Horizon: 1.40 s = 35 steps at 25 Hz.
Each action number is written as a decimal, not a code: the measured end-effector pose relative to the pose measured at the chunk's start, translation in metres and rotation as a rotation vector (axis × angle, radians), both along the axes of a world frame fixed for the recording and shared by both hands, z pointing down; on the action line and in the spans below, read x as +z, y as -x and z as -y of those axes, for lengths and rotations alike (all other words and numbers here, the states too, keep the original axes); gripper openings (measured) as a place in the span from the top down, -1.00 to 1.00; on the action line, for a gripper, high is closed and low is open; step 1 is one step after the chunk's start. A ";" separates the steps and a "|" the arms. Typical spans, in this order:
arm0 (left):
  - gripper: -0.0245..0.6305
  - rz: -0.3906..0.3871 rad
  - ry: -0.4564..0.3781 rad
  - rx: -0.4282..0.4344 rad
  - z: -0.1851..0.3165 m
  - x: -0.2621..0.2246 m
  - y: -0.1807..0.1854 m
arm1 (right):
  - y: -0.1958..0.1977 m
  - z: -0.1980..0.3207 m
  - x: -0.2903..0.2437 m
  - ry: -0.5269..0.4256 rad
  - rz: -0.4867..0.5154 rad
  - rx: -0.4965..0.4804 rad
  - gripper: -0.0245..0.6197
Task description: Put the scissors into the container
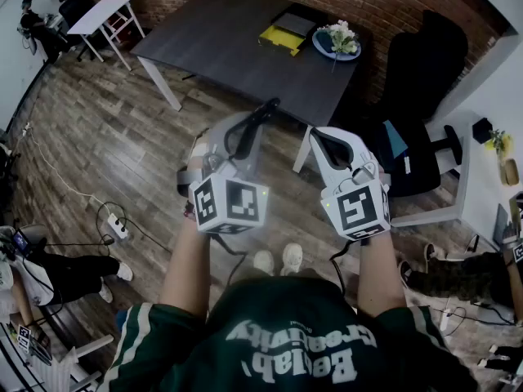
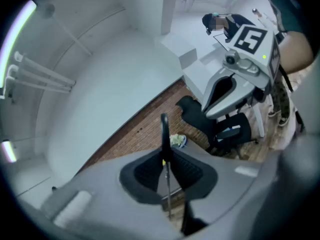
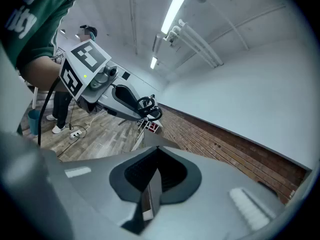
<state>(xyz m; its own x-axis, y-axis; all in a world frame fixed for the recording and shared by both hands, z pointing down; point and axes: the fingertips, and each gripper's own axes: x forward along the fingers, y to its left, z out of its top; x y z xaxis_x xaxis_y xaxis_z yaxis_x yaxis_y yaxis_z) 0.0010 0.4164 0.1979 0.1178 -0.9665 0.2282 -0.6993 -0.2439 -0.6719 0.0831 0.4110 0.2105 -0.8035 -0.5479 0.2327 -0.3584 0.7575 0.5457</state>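
Note:
My left gripper [image 1: 250, 129] is held in mid-air over the wooden floor, shut on a pair of scissors [image 1: 265, 113] with black handles. In the left gripper view the scissors [image 2: 164, 131] stand edge-on between the closed jaws, with a black handle poking out past the tips and a thin blade running back. The right gripper view shows the black handle loops [image 3: 148, 107] sticking out beyond the left gripper's tips. My right gripper [image 1: 321, 140] hovers beside it on the right, shut with nothing held. Ahead, a dark flat box [image 1: 294, 23] lies on the dark table [image 1: 221, 47].
On the table a yellow object [image 1: 280, 38] lies by the box, and a blue plate with flowers [image 1: 337, 41] sits to its right. A black office chair [image 1: 425, 64] stands at the right, a white table [image 1: 105, 12] at far left. A brick wall runs behind; cables cross the floor.

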 end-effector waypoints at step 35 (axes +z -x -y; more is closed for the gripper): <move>0.78 0.006 -0.005 -0.017 0.000 -0.001 -0.018 | -0.012 -0.001 -0.003 0.004 0.022 -0.039 0.90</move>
<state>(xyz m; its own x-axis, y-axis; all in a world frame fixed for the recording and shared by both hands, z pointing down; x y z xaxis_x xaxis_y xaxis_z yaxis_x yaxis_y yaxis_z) 0.0187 0.4160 0.1967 0.1002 -0.9695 0.2238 -0.6990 -0.2287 -0.6776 0.0954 0.4124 0.2079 -0.8291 -0.5152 0.2173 -0.3402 0.7732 0.5352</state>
